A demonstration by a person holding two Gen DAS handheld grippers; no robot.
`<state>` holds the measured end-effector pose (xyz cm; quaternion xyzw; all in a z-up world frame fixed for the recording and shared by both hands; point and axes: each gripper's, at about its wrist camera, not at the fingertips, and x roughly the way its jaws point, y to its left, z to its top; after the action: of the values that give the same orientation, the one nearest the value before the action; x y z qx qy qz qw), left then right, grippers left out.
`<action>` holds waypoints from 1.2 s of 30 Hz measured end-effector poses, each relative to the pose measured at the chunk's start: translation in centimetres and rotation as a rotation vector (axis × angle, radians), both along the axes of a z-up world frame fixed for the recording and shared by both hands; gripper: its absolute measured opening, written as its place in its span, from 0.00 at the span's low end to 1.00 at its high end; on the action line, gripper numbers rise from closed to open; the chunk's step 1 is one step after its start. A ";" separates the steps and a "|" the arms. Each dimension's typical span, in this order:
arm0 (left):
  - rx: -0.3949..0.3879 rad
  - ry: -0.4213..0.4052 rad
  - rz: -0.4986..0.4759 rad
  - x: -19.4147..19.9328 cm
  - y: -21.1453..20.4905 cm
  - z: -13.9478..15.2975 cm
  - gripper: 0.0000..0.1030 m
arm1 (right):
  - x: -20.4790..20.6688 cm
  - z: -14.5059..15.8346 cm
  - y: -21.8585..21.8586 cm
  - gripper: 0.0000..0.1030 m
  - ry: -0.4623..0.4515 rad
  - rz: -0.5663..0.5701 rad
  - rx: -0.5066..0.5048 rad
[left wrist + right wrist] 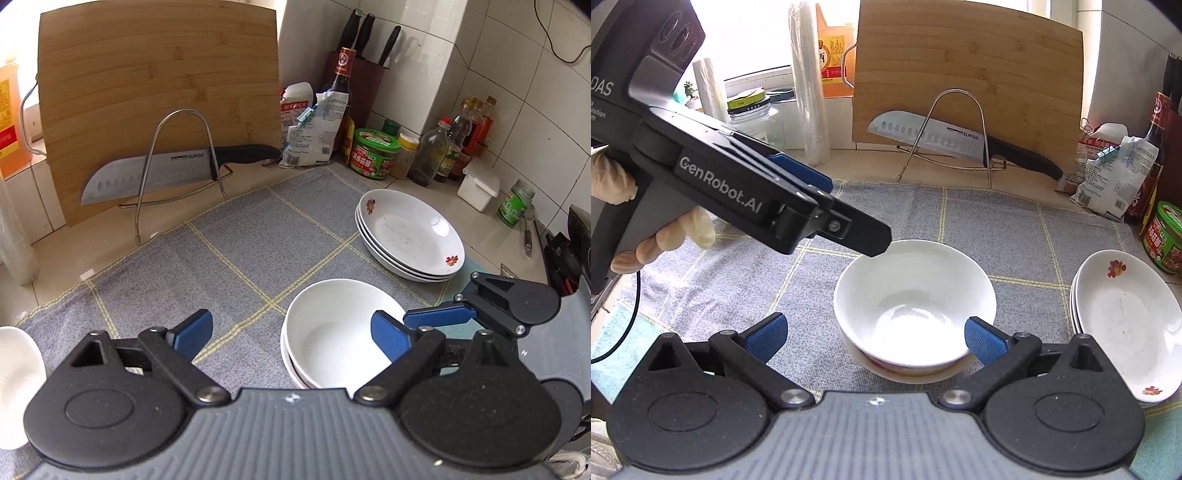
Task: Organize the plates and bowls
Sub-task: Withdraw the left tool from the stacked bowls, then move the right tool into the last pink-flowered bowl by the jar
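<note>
Two white bowls (914, 299) sit nested on the grey checked cloth (1015, 229); the lower one shows a red pattern. My right gripper (875, 338) stands open around the stack, one pad on each side, neither pressing on it. My left gripper (291, 334) is open too, its right pad over the same bowls (332, 332) and its left pad over bare cloth. From the right wrist view the left gripper (864, 236) hangs above the bowl's far left rim. A stack of three flowered plates (410, 236) (1123, 321) rests to the right. Another white bowl (14, 376) shows at the left edge.
A bamboo cutting board (159, 92) and a large knife (147, 170) on a wire rack stand behind the cloth. Sauce bottles, jars (375, 153), a bag, a knife block (365, 74) and a white box (478, 186) line the tiled corner. A stove edge (569, 258) lies far right.
</note>
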<state>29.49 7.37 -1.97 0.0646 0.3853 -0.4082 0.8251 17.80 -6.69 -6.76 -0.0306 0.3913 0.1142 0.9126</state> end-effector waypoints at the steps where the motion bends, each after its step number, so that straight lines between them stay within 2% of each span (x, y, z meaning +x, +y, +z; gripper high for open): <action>1: -0.015 0.002 0.010 -0.1 0.5 -0.1 0.90 | 0.0 0.1 0.1 1.00 -0.008 -0.006 -0.005; 5: -0.022 -0.046 0.095 -0.6 2.7 -0.3 0.97 | 0.2 0.4 0.5 1.00 -0.011 -0.033 -0.036; 13: -0.017 -0.049 0.197 -1.8 7.5 -1.5 0.97 | 0.4 0.6 2.5 1.00 -0.015 -0.049 -0.071; 20: 0.008 -0.059 0.335 -3.7 10.1 -2.2 0.98 | 0.4 0.8 3.8 1.00 -0.042 0.060 -0.081; 24: 0.058 -0.048 0.453 -4.6 10.9 -2.7 0.98 | 0.7 1.0 3.8 1.00 -0.070 0.142 -0.085; 27: 0.123 -0.063 0.532 -4.8 11.2 -3.3 0.98 | 0.9 1.4 3.7 1.00 -0.084 0.171 -0.070; 30: 0.171 -0.096 0.574 -4.8 11.4 -4.0 0.98 | 1.7 1.6 3.7 1.00 -0.077 0.183 -0.046; 33: 0.190 -0.088 0.598 -4.3 11.8 -4.6 0.98 | 2.4 1.9 4.1 1.00 -0.080 0.188 -0.057; 36: 0.229 -0.129 0.606 -3.5 11.8 -4.9 0.98 | 3.5 2.1 4.9 1.00 -0.066 0.199 -0.058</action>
<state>25.97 19.13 -6.88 0.0651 0.3775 -0.0933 0.9190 21.27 -1.82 -4.68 -0.0995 0.3591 0.1920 0.9079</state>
